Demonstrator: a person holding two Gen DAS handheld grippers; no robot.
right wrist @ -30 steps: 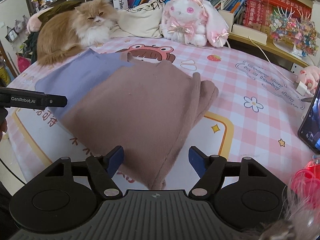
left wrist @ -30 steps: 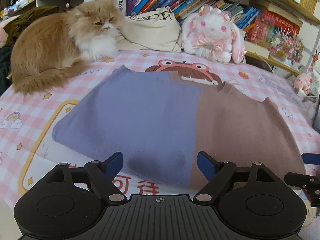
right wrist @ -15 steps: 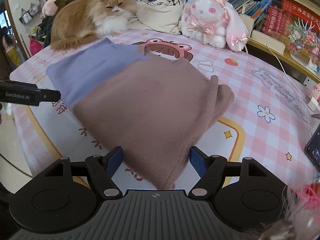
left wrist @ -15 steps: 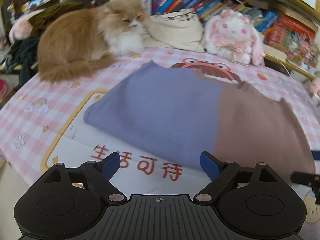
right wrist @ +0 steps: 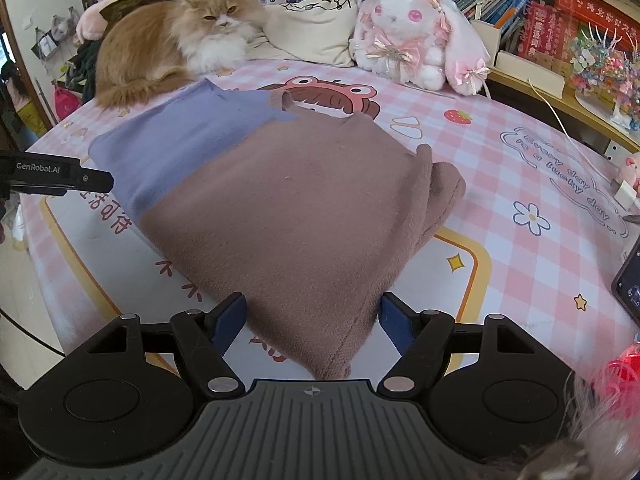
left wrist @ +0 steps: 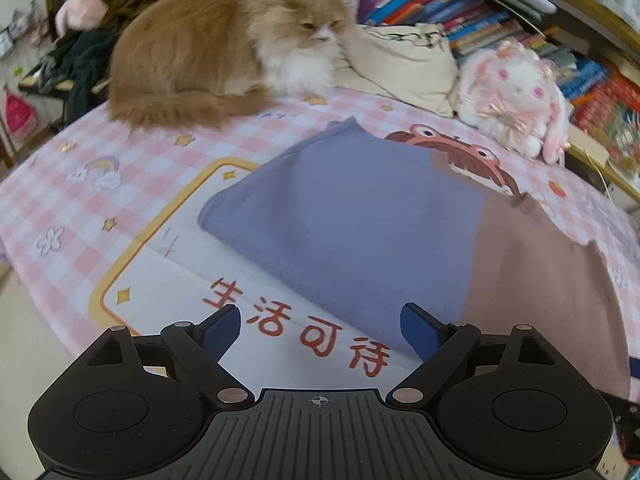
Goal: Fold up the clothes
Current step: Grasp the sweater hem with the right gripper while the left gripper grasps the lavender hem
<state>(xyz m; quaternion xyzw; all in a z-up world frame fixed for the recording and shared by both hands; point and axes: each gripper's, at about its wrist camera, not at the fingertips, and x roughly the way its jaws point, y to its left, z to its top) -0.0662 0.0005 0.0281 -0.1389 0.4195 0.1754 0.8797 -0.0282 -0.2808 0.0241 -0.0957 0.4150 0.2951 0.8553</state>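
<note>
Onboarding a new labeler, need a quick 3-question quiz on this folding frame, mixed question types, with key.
1. True or false: the right gripper is shut on the sweater.
2. Multiple choice: which colour half of the sweater lies nearer the cat? A) brown B) purple C) white
3. Fill in: the plush rabbit sits beside a cream ____ at the back of the table.

Key
1. False: its jaws stand apart, with the brown hem corner between them, not clamped. The left gripper is open too, over the printed tablecloth.
2. B
3. tote bag
</note>
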